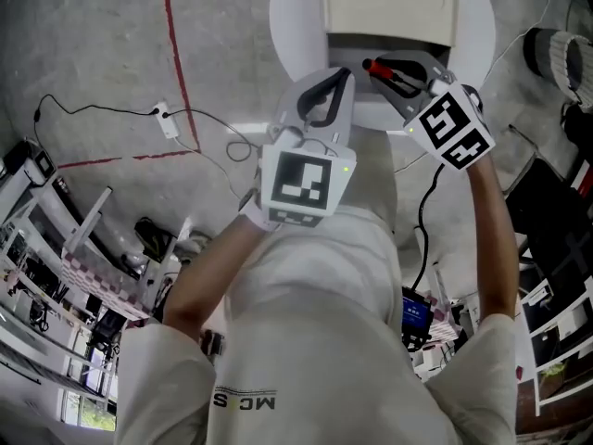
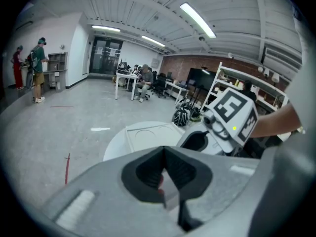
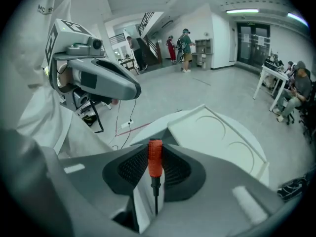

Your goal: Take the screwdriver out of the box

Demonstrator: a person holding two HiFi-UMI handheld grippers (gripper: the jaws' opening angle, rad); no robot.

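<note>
A screwdriver [image 1: 376, 67] with a red handle and a thin dark shaft is held above the white round table [image 1: 292, 17], in front of the open cream box [image 1: 389, 7]. My right gripper [image 1: 394, 74] is shut on it. In the right gripper view the red handle [image 3: 155, 158] stands upright between the black pads, with the box [image 3: 217, 132] beyond. My left gripper [image 1: 345, 74] hovers just left of the right one, its tips together around nothing I can make out. In the left gripper view its jaws [image 2: 164, 149] meet above the box [image 2: 148, 135].
A red tape line [image 1: 176, 54] and a power strip with cable [image 1: 167, 119] lie on the floor to the left. Metal racks [image 1: 83, 239] stand at lower left. People stand at the far wall [image 2: 37, 68] and sit at desks [image 2: 144, 78].
</note>
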